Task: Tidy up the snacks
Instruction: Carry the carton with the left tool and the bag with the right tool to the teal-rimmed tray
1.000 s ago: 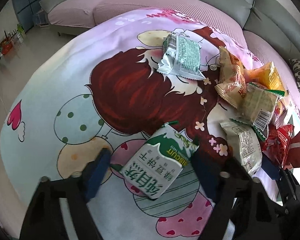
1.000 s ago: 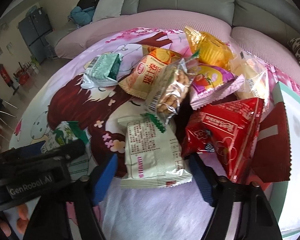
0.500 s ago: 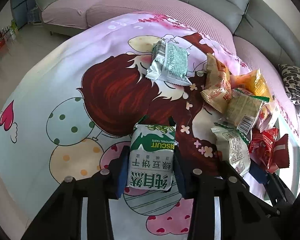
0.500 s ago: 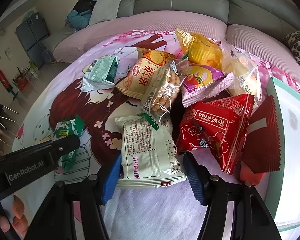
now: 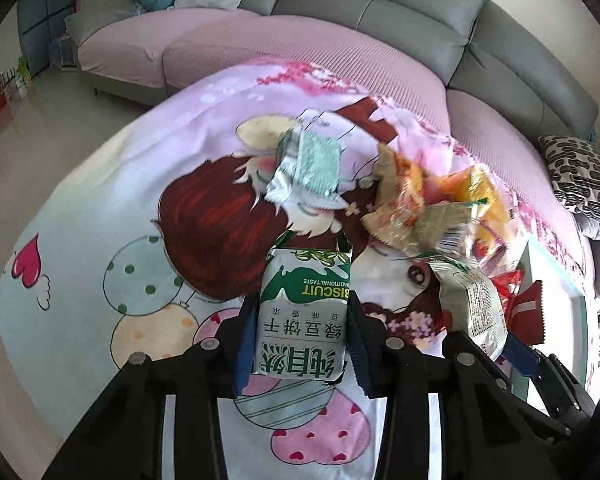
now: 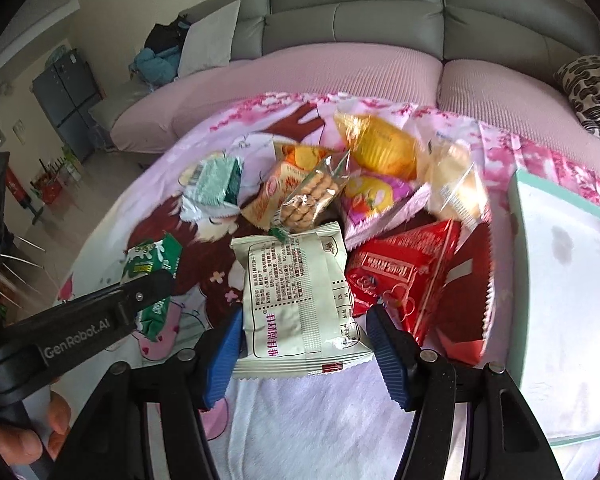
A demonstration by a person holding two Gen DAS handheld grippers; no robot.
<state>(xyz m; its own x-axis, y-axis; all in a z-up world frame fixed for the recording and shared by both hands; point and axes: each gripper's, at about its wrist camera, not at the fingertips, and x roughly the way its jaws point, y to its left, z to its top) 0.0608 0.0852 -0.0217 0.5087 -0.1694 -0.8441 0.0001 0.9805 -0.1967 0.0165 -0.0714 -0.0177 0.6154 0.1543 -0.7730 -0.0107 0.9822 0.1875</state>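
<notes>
While the left gripper (image 5: 302,340) is clamped on a green-and-white biscuit packet (image 5: 304,316), its print upside down to the camera, the right gripper (image 6: 304,344) squeezes a pale green snack pack (image 6: 300,300) showing its printed back. Both packs are over the cartoon-printed cloth (image 5: 100,216), with the snack pile (image 6: 372,176) heaped just beyond.
</notes>
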